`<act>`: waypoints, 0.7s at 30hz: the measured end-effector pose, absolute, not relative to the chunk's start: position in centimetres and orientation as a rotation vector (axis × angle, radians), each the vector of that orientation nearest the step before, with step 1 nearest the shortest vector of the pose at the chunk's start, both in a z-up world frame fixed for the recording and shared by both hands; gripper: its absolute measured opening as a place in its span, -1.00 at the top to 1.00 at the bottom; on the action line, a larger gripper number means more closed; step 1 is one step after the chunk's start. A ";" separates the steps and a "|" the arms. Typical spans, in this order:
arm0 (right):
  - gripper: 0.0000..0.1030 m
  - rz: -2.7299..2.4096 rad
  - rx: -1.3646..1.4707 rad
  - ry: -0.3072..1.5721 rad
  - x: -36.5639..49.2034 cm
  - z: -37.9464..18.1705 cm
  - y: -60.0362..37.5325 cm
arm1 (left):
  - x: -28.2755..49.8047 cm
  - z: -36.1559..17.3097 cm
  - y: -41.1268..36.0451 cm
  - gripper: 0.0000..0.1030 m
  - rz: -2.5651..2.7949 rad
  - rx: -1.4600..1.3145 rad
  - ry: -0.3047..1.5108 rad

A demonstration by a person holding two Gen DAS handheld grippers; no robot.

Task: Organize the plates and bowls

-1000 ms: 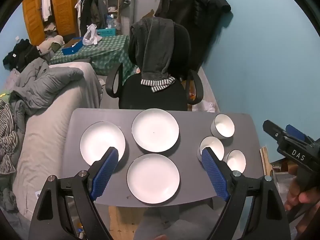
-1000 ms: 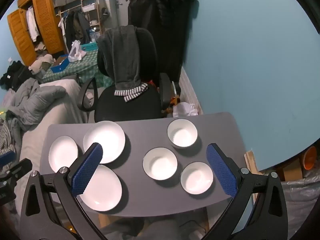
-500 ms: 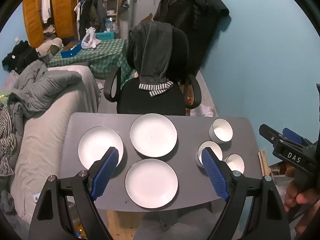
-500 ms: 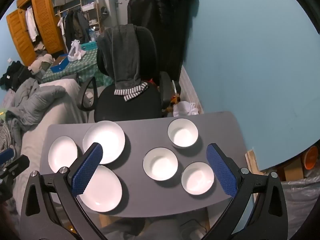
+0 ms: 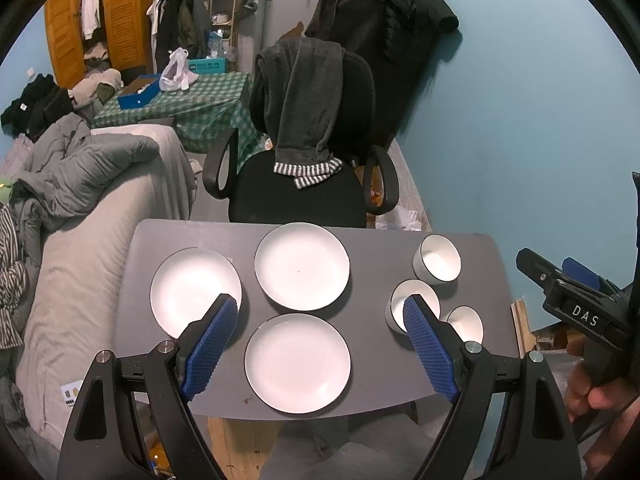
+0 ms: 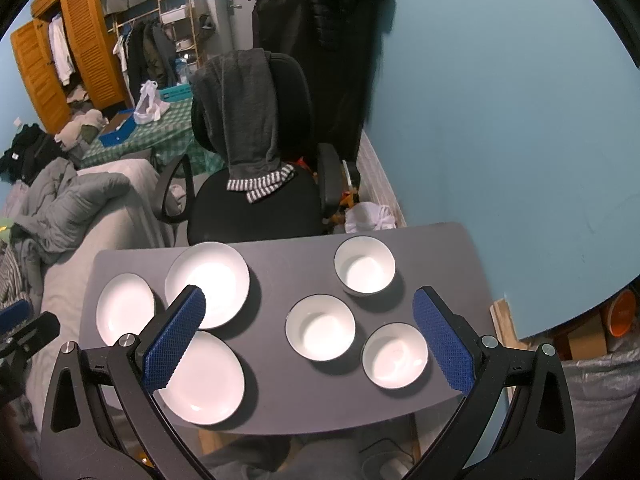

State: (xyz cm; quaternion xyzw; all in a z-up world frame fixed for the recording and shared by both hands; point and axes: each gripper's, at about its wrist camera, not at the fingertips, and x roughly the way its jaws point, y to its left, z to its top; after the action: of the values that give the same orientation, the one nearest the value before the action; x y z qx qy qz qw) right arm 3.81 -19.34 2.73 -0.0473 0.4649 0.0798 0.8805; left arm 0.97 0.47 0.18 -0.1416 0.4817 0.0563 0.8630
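**Plates and bowls all loose on the table, nothing gripped**

Plates first: three round white plates with thin dark rims lie flat on the grey table (image 5: pixel 376 280), a left one (image 5: pixel 188 284), a far one (image 5: pixel 302 266) and a near one (image 5: pixel 298 362), close together but none overlapping. To their right sit three white bowls with dark rims, a far bowl (image 6: pixel 364 266), a middle bowl (image 6: pixel 320 327) and a near bowl (image 6: pixel 394 354), each standing apart from the others.

I hold both tools above the near edge of the table. My left gripper (image 5: pixel 318 350) has its blue-padded fingers spread wide and empty, framing the near plate. My right gripper (image 6: pixel 308 344) is likewise spread and empty, hanging over the bowls.

I judge this to be the start: no stack exists yet. The next move, as I see it, calls for lowering one gripper to a rim and pinching it. A flat plate offers little to bite on, so a bowl wall looks the easier first grab, then nesting it squarely into a neighbour.
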 end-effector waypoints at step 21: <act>-0.97 0.153 -0.099 0.969 3.7 3.1 -19.4 | 1.0 -0.2 0.4 -0.68 0.114 -0.300 1.007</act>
State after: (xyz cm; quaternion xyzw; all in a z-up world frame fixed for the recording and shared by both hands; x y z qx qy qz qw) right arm 3.72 -19.38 3.14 -0.0476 0.4649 0.0733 0.8810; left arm 0.98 0.39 -0.20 -0.1433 0.4804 0.0543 0.8636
